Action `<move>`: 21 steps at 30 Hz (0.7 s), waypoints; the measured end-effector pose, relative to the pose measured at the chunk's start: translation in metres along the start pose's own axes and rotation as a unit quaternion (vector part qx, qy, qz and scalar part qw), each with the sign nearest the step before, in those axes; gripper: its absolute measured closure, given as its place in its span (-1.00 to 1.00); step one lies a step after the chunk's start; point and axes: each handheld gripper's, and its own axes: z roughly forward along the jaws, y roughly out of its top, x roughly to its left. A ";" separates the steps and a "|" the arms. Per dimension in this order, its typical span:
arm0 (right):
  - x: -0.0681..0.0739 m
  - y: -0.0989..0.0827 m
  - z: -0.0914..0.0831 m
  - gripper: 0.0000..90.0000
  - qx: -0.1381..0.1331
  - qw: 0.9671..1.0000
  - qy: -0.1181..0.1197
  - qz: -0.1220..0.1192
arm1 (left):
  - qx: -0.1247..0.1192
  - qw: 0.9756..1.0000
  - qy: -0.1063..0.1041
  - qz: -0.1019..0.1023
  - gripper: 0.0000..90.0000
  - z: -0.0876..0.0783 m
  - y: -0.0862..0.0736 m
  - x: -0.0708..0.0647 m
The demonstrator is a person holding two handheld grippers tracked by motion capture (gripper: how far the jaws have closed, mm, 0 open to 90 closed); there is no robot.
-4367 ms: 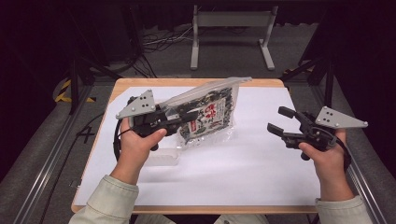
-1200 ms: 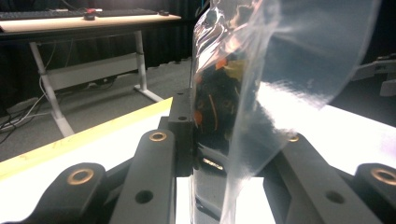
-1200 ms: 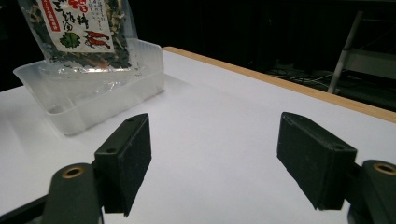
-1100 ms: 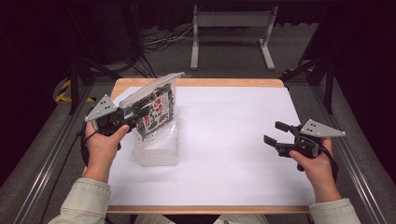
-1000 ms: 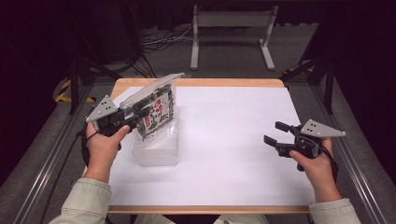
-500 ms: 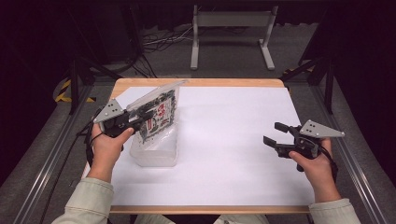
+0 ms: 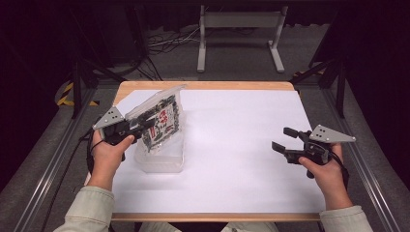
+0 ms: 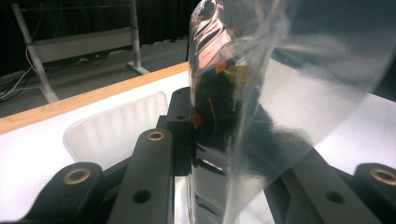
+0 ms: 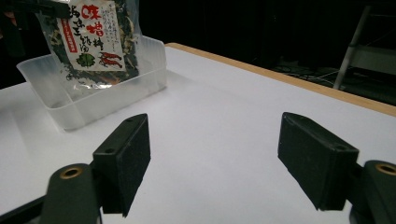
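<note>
I'm at a wooden table (image 7: 203,85) w/ a white sheet (image 7: 232,145) over most of the top. My left gripper (image 7: 145,126) is clamped on the edge of a clear food packet (image 7: 162,123), printed label w/ red script and dark dried bits inside. The packet hangs tilted over a clear plastic tub (image 7: 162,159) on the left part of the sheet; its lower end dips into the tub, but I can't tell if it touches the bottom. Nothing else shows in the tub. In the left gripper view the packet's film (image 8: 280,84) stands upright betw. my black jaws, glare hiding most of the print, and the tub's far rim (image 8: 116,121) lies just behind. My right gripper (image 7: 285,140) sits well apart at the right side of the sheet, jaws spread wide w/ nothing in them, pointing toward the tub. In the right gripper view the tub (image 9: 107,93) and the packet's label (image 9: 100,35) are at upper left, w/ bare white sheet between. Beyond the far table edge: a white metal frame (image 7: 239,29) and loose cables (image 7: 164,41) on a dark floor. Black stand legs flank the table, none in my way.
</note>
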 end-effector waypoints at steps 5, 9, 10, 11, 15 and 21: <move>0.000 0.000 0.000 -0.43 0.000 1.000 0.002 0.000 | 0.002 1.000 0.008 -0.016 0.57 -0.004 -0.005 0.008; 0.000 0.000 0.000 -0.43 0.000 1.000 0.002 0.003 | 0.005 1.000 0.013 -0.021 0.56 -0.004 -0.005 0.011; 0.000 -0.001 0.000 -0.43 0.000 1.000 0.001 0.003 | 0.007 1.000 0.014 -0.022 0.56 -0.004 -0.005 0.011; -0.001 -0.001 0.001 -0.43 0.001 1.000 0.002 0.004 | 0.008 1.000 0.016 -0.025 0.55 -0.004 -0.005 0.011; -0.001 -0.001 0.002 -0.44 0.000 1.000 0.004 0.004 | 0.020 0.999 0.013 -0.039 0.54 -0.003 -0.004 0.010; -0.002 -0.002 0.004 -0.44 0.003 1.000 0.007 0.006 | 0.001 0.999 0.023 -0.046 0.24 -0.006 -0.002 0.010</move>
